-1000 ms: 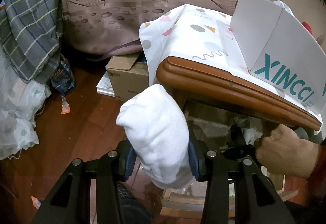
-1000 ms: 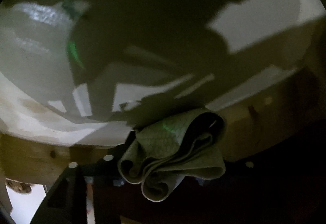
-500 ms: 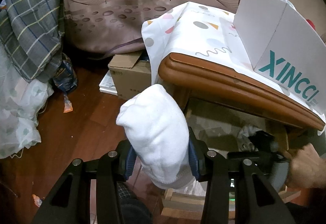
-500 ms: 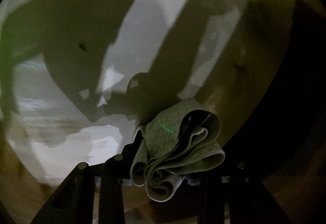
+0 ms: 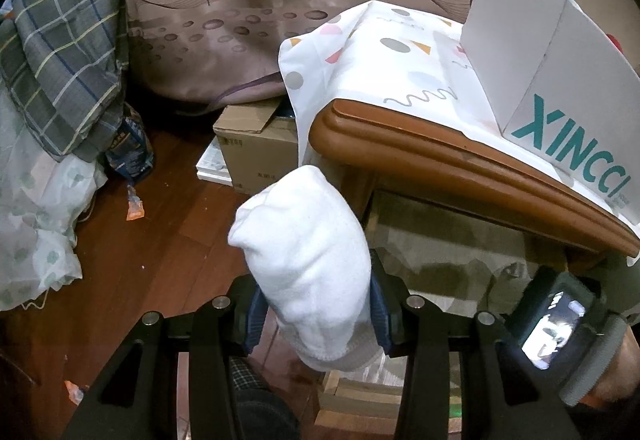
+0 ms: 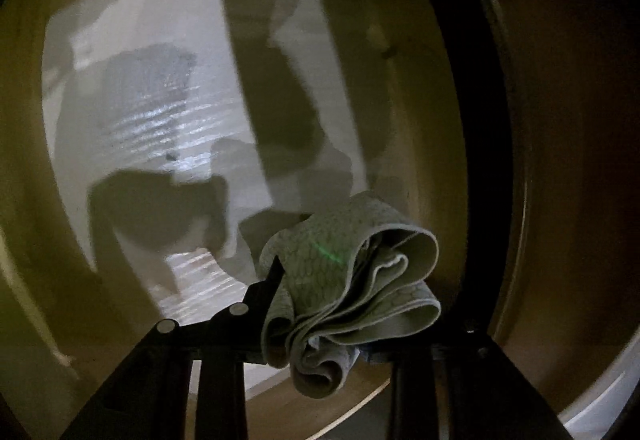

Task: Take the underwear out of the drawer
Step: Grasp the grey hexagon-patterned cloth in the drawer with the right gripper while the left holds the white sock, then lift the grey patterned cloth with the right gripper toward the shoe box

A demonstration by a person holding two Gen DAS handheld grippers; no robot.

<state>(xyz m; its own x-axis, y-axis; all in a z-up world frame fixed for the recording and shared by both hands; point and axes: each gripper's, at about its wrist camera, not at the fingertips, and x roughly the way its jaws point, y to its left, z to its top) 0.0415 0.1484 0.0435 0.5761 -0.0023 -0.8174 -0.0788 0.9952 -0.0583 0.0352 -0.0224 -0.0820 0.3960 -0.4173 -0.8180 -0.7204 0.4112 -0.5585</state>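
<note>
A white folded garment [image 5: 304, 252] stands up between the blue pads of my left gripper [image 5: 316, 304], which is shut on it beside the nightstand's corner. In the right wrist view a crumpled grey-green patterned underwear [image 6: 320, 252] bulges out of my right gripper [image 6: 340, 320], whose jaws are closing tight on it. The underwear hangs above the pale drawer floor [image 6: 168, 112], near the drawer's wooden wall [image 6: 420, 80]. The drawer opening [image 5: 440, 232] shows under the tabletop. The right gripper's body [image 5: 556, 324], held by a hand [image 5: 616, 372], is at the lower right.
A wooden nightstand top [image 5: 460, 160] carries a patterned white cloth [image 5: 380, 60] and a white XINCCI box [image 5: 560, 88]. A cardboard box [image 5: 256, 152] sits on the wooden floor [image 5: 160, 232]. Plaid fabric [image 5: 60, 52] hangs at the left.
The right gripper rolled and rose with the grey-green underwear, and the drawer floor dropped away. In the left view the hand and right gripper drew back toward the lower right. The left gripper stayed still.
</note>
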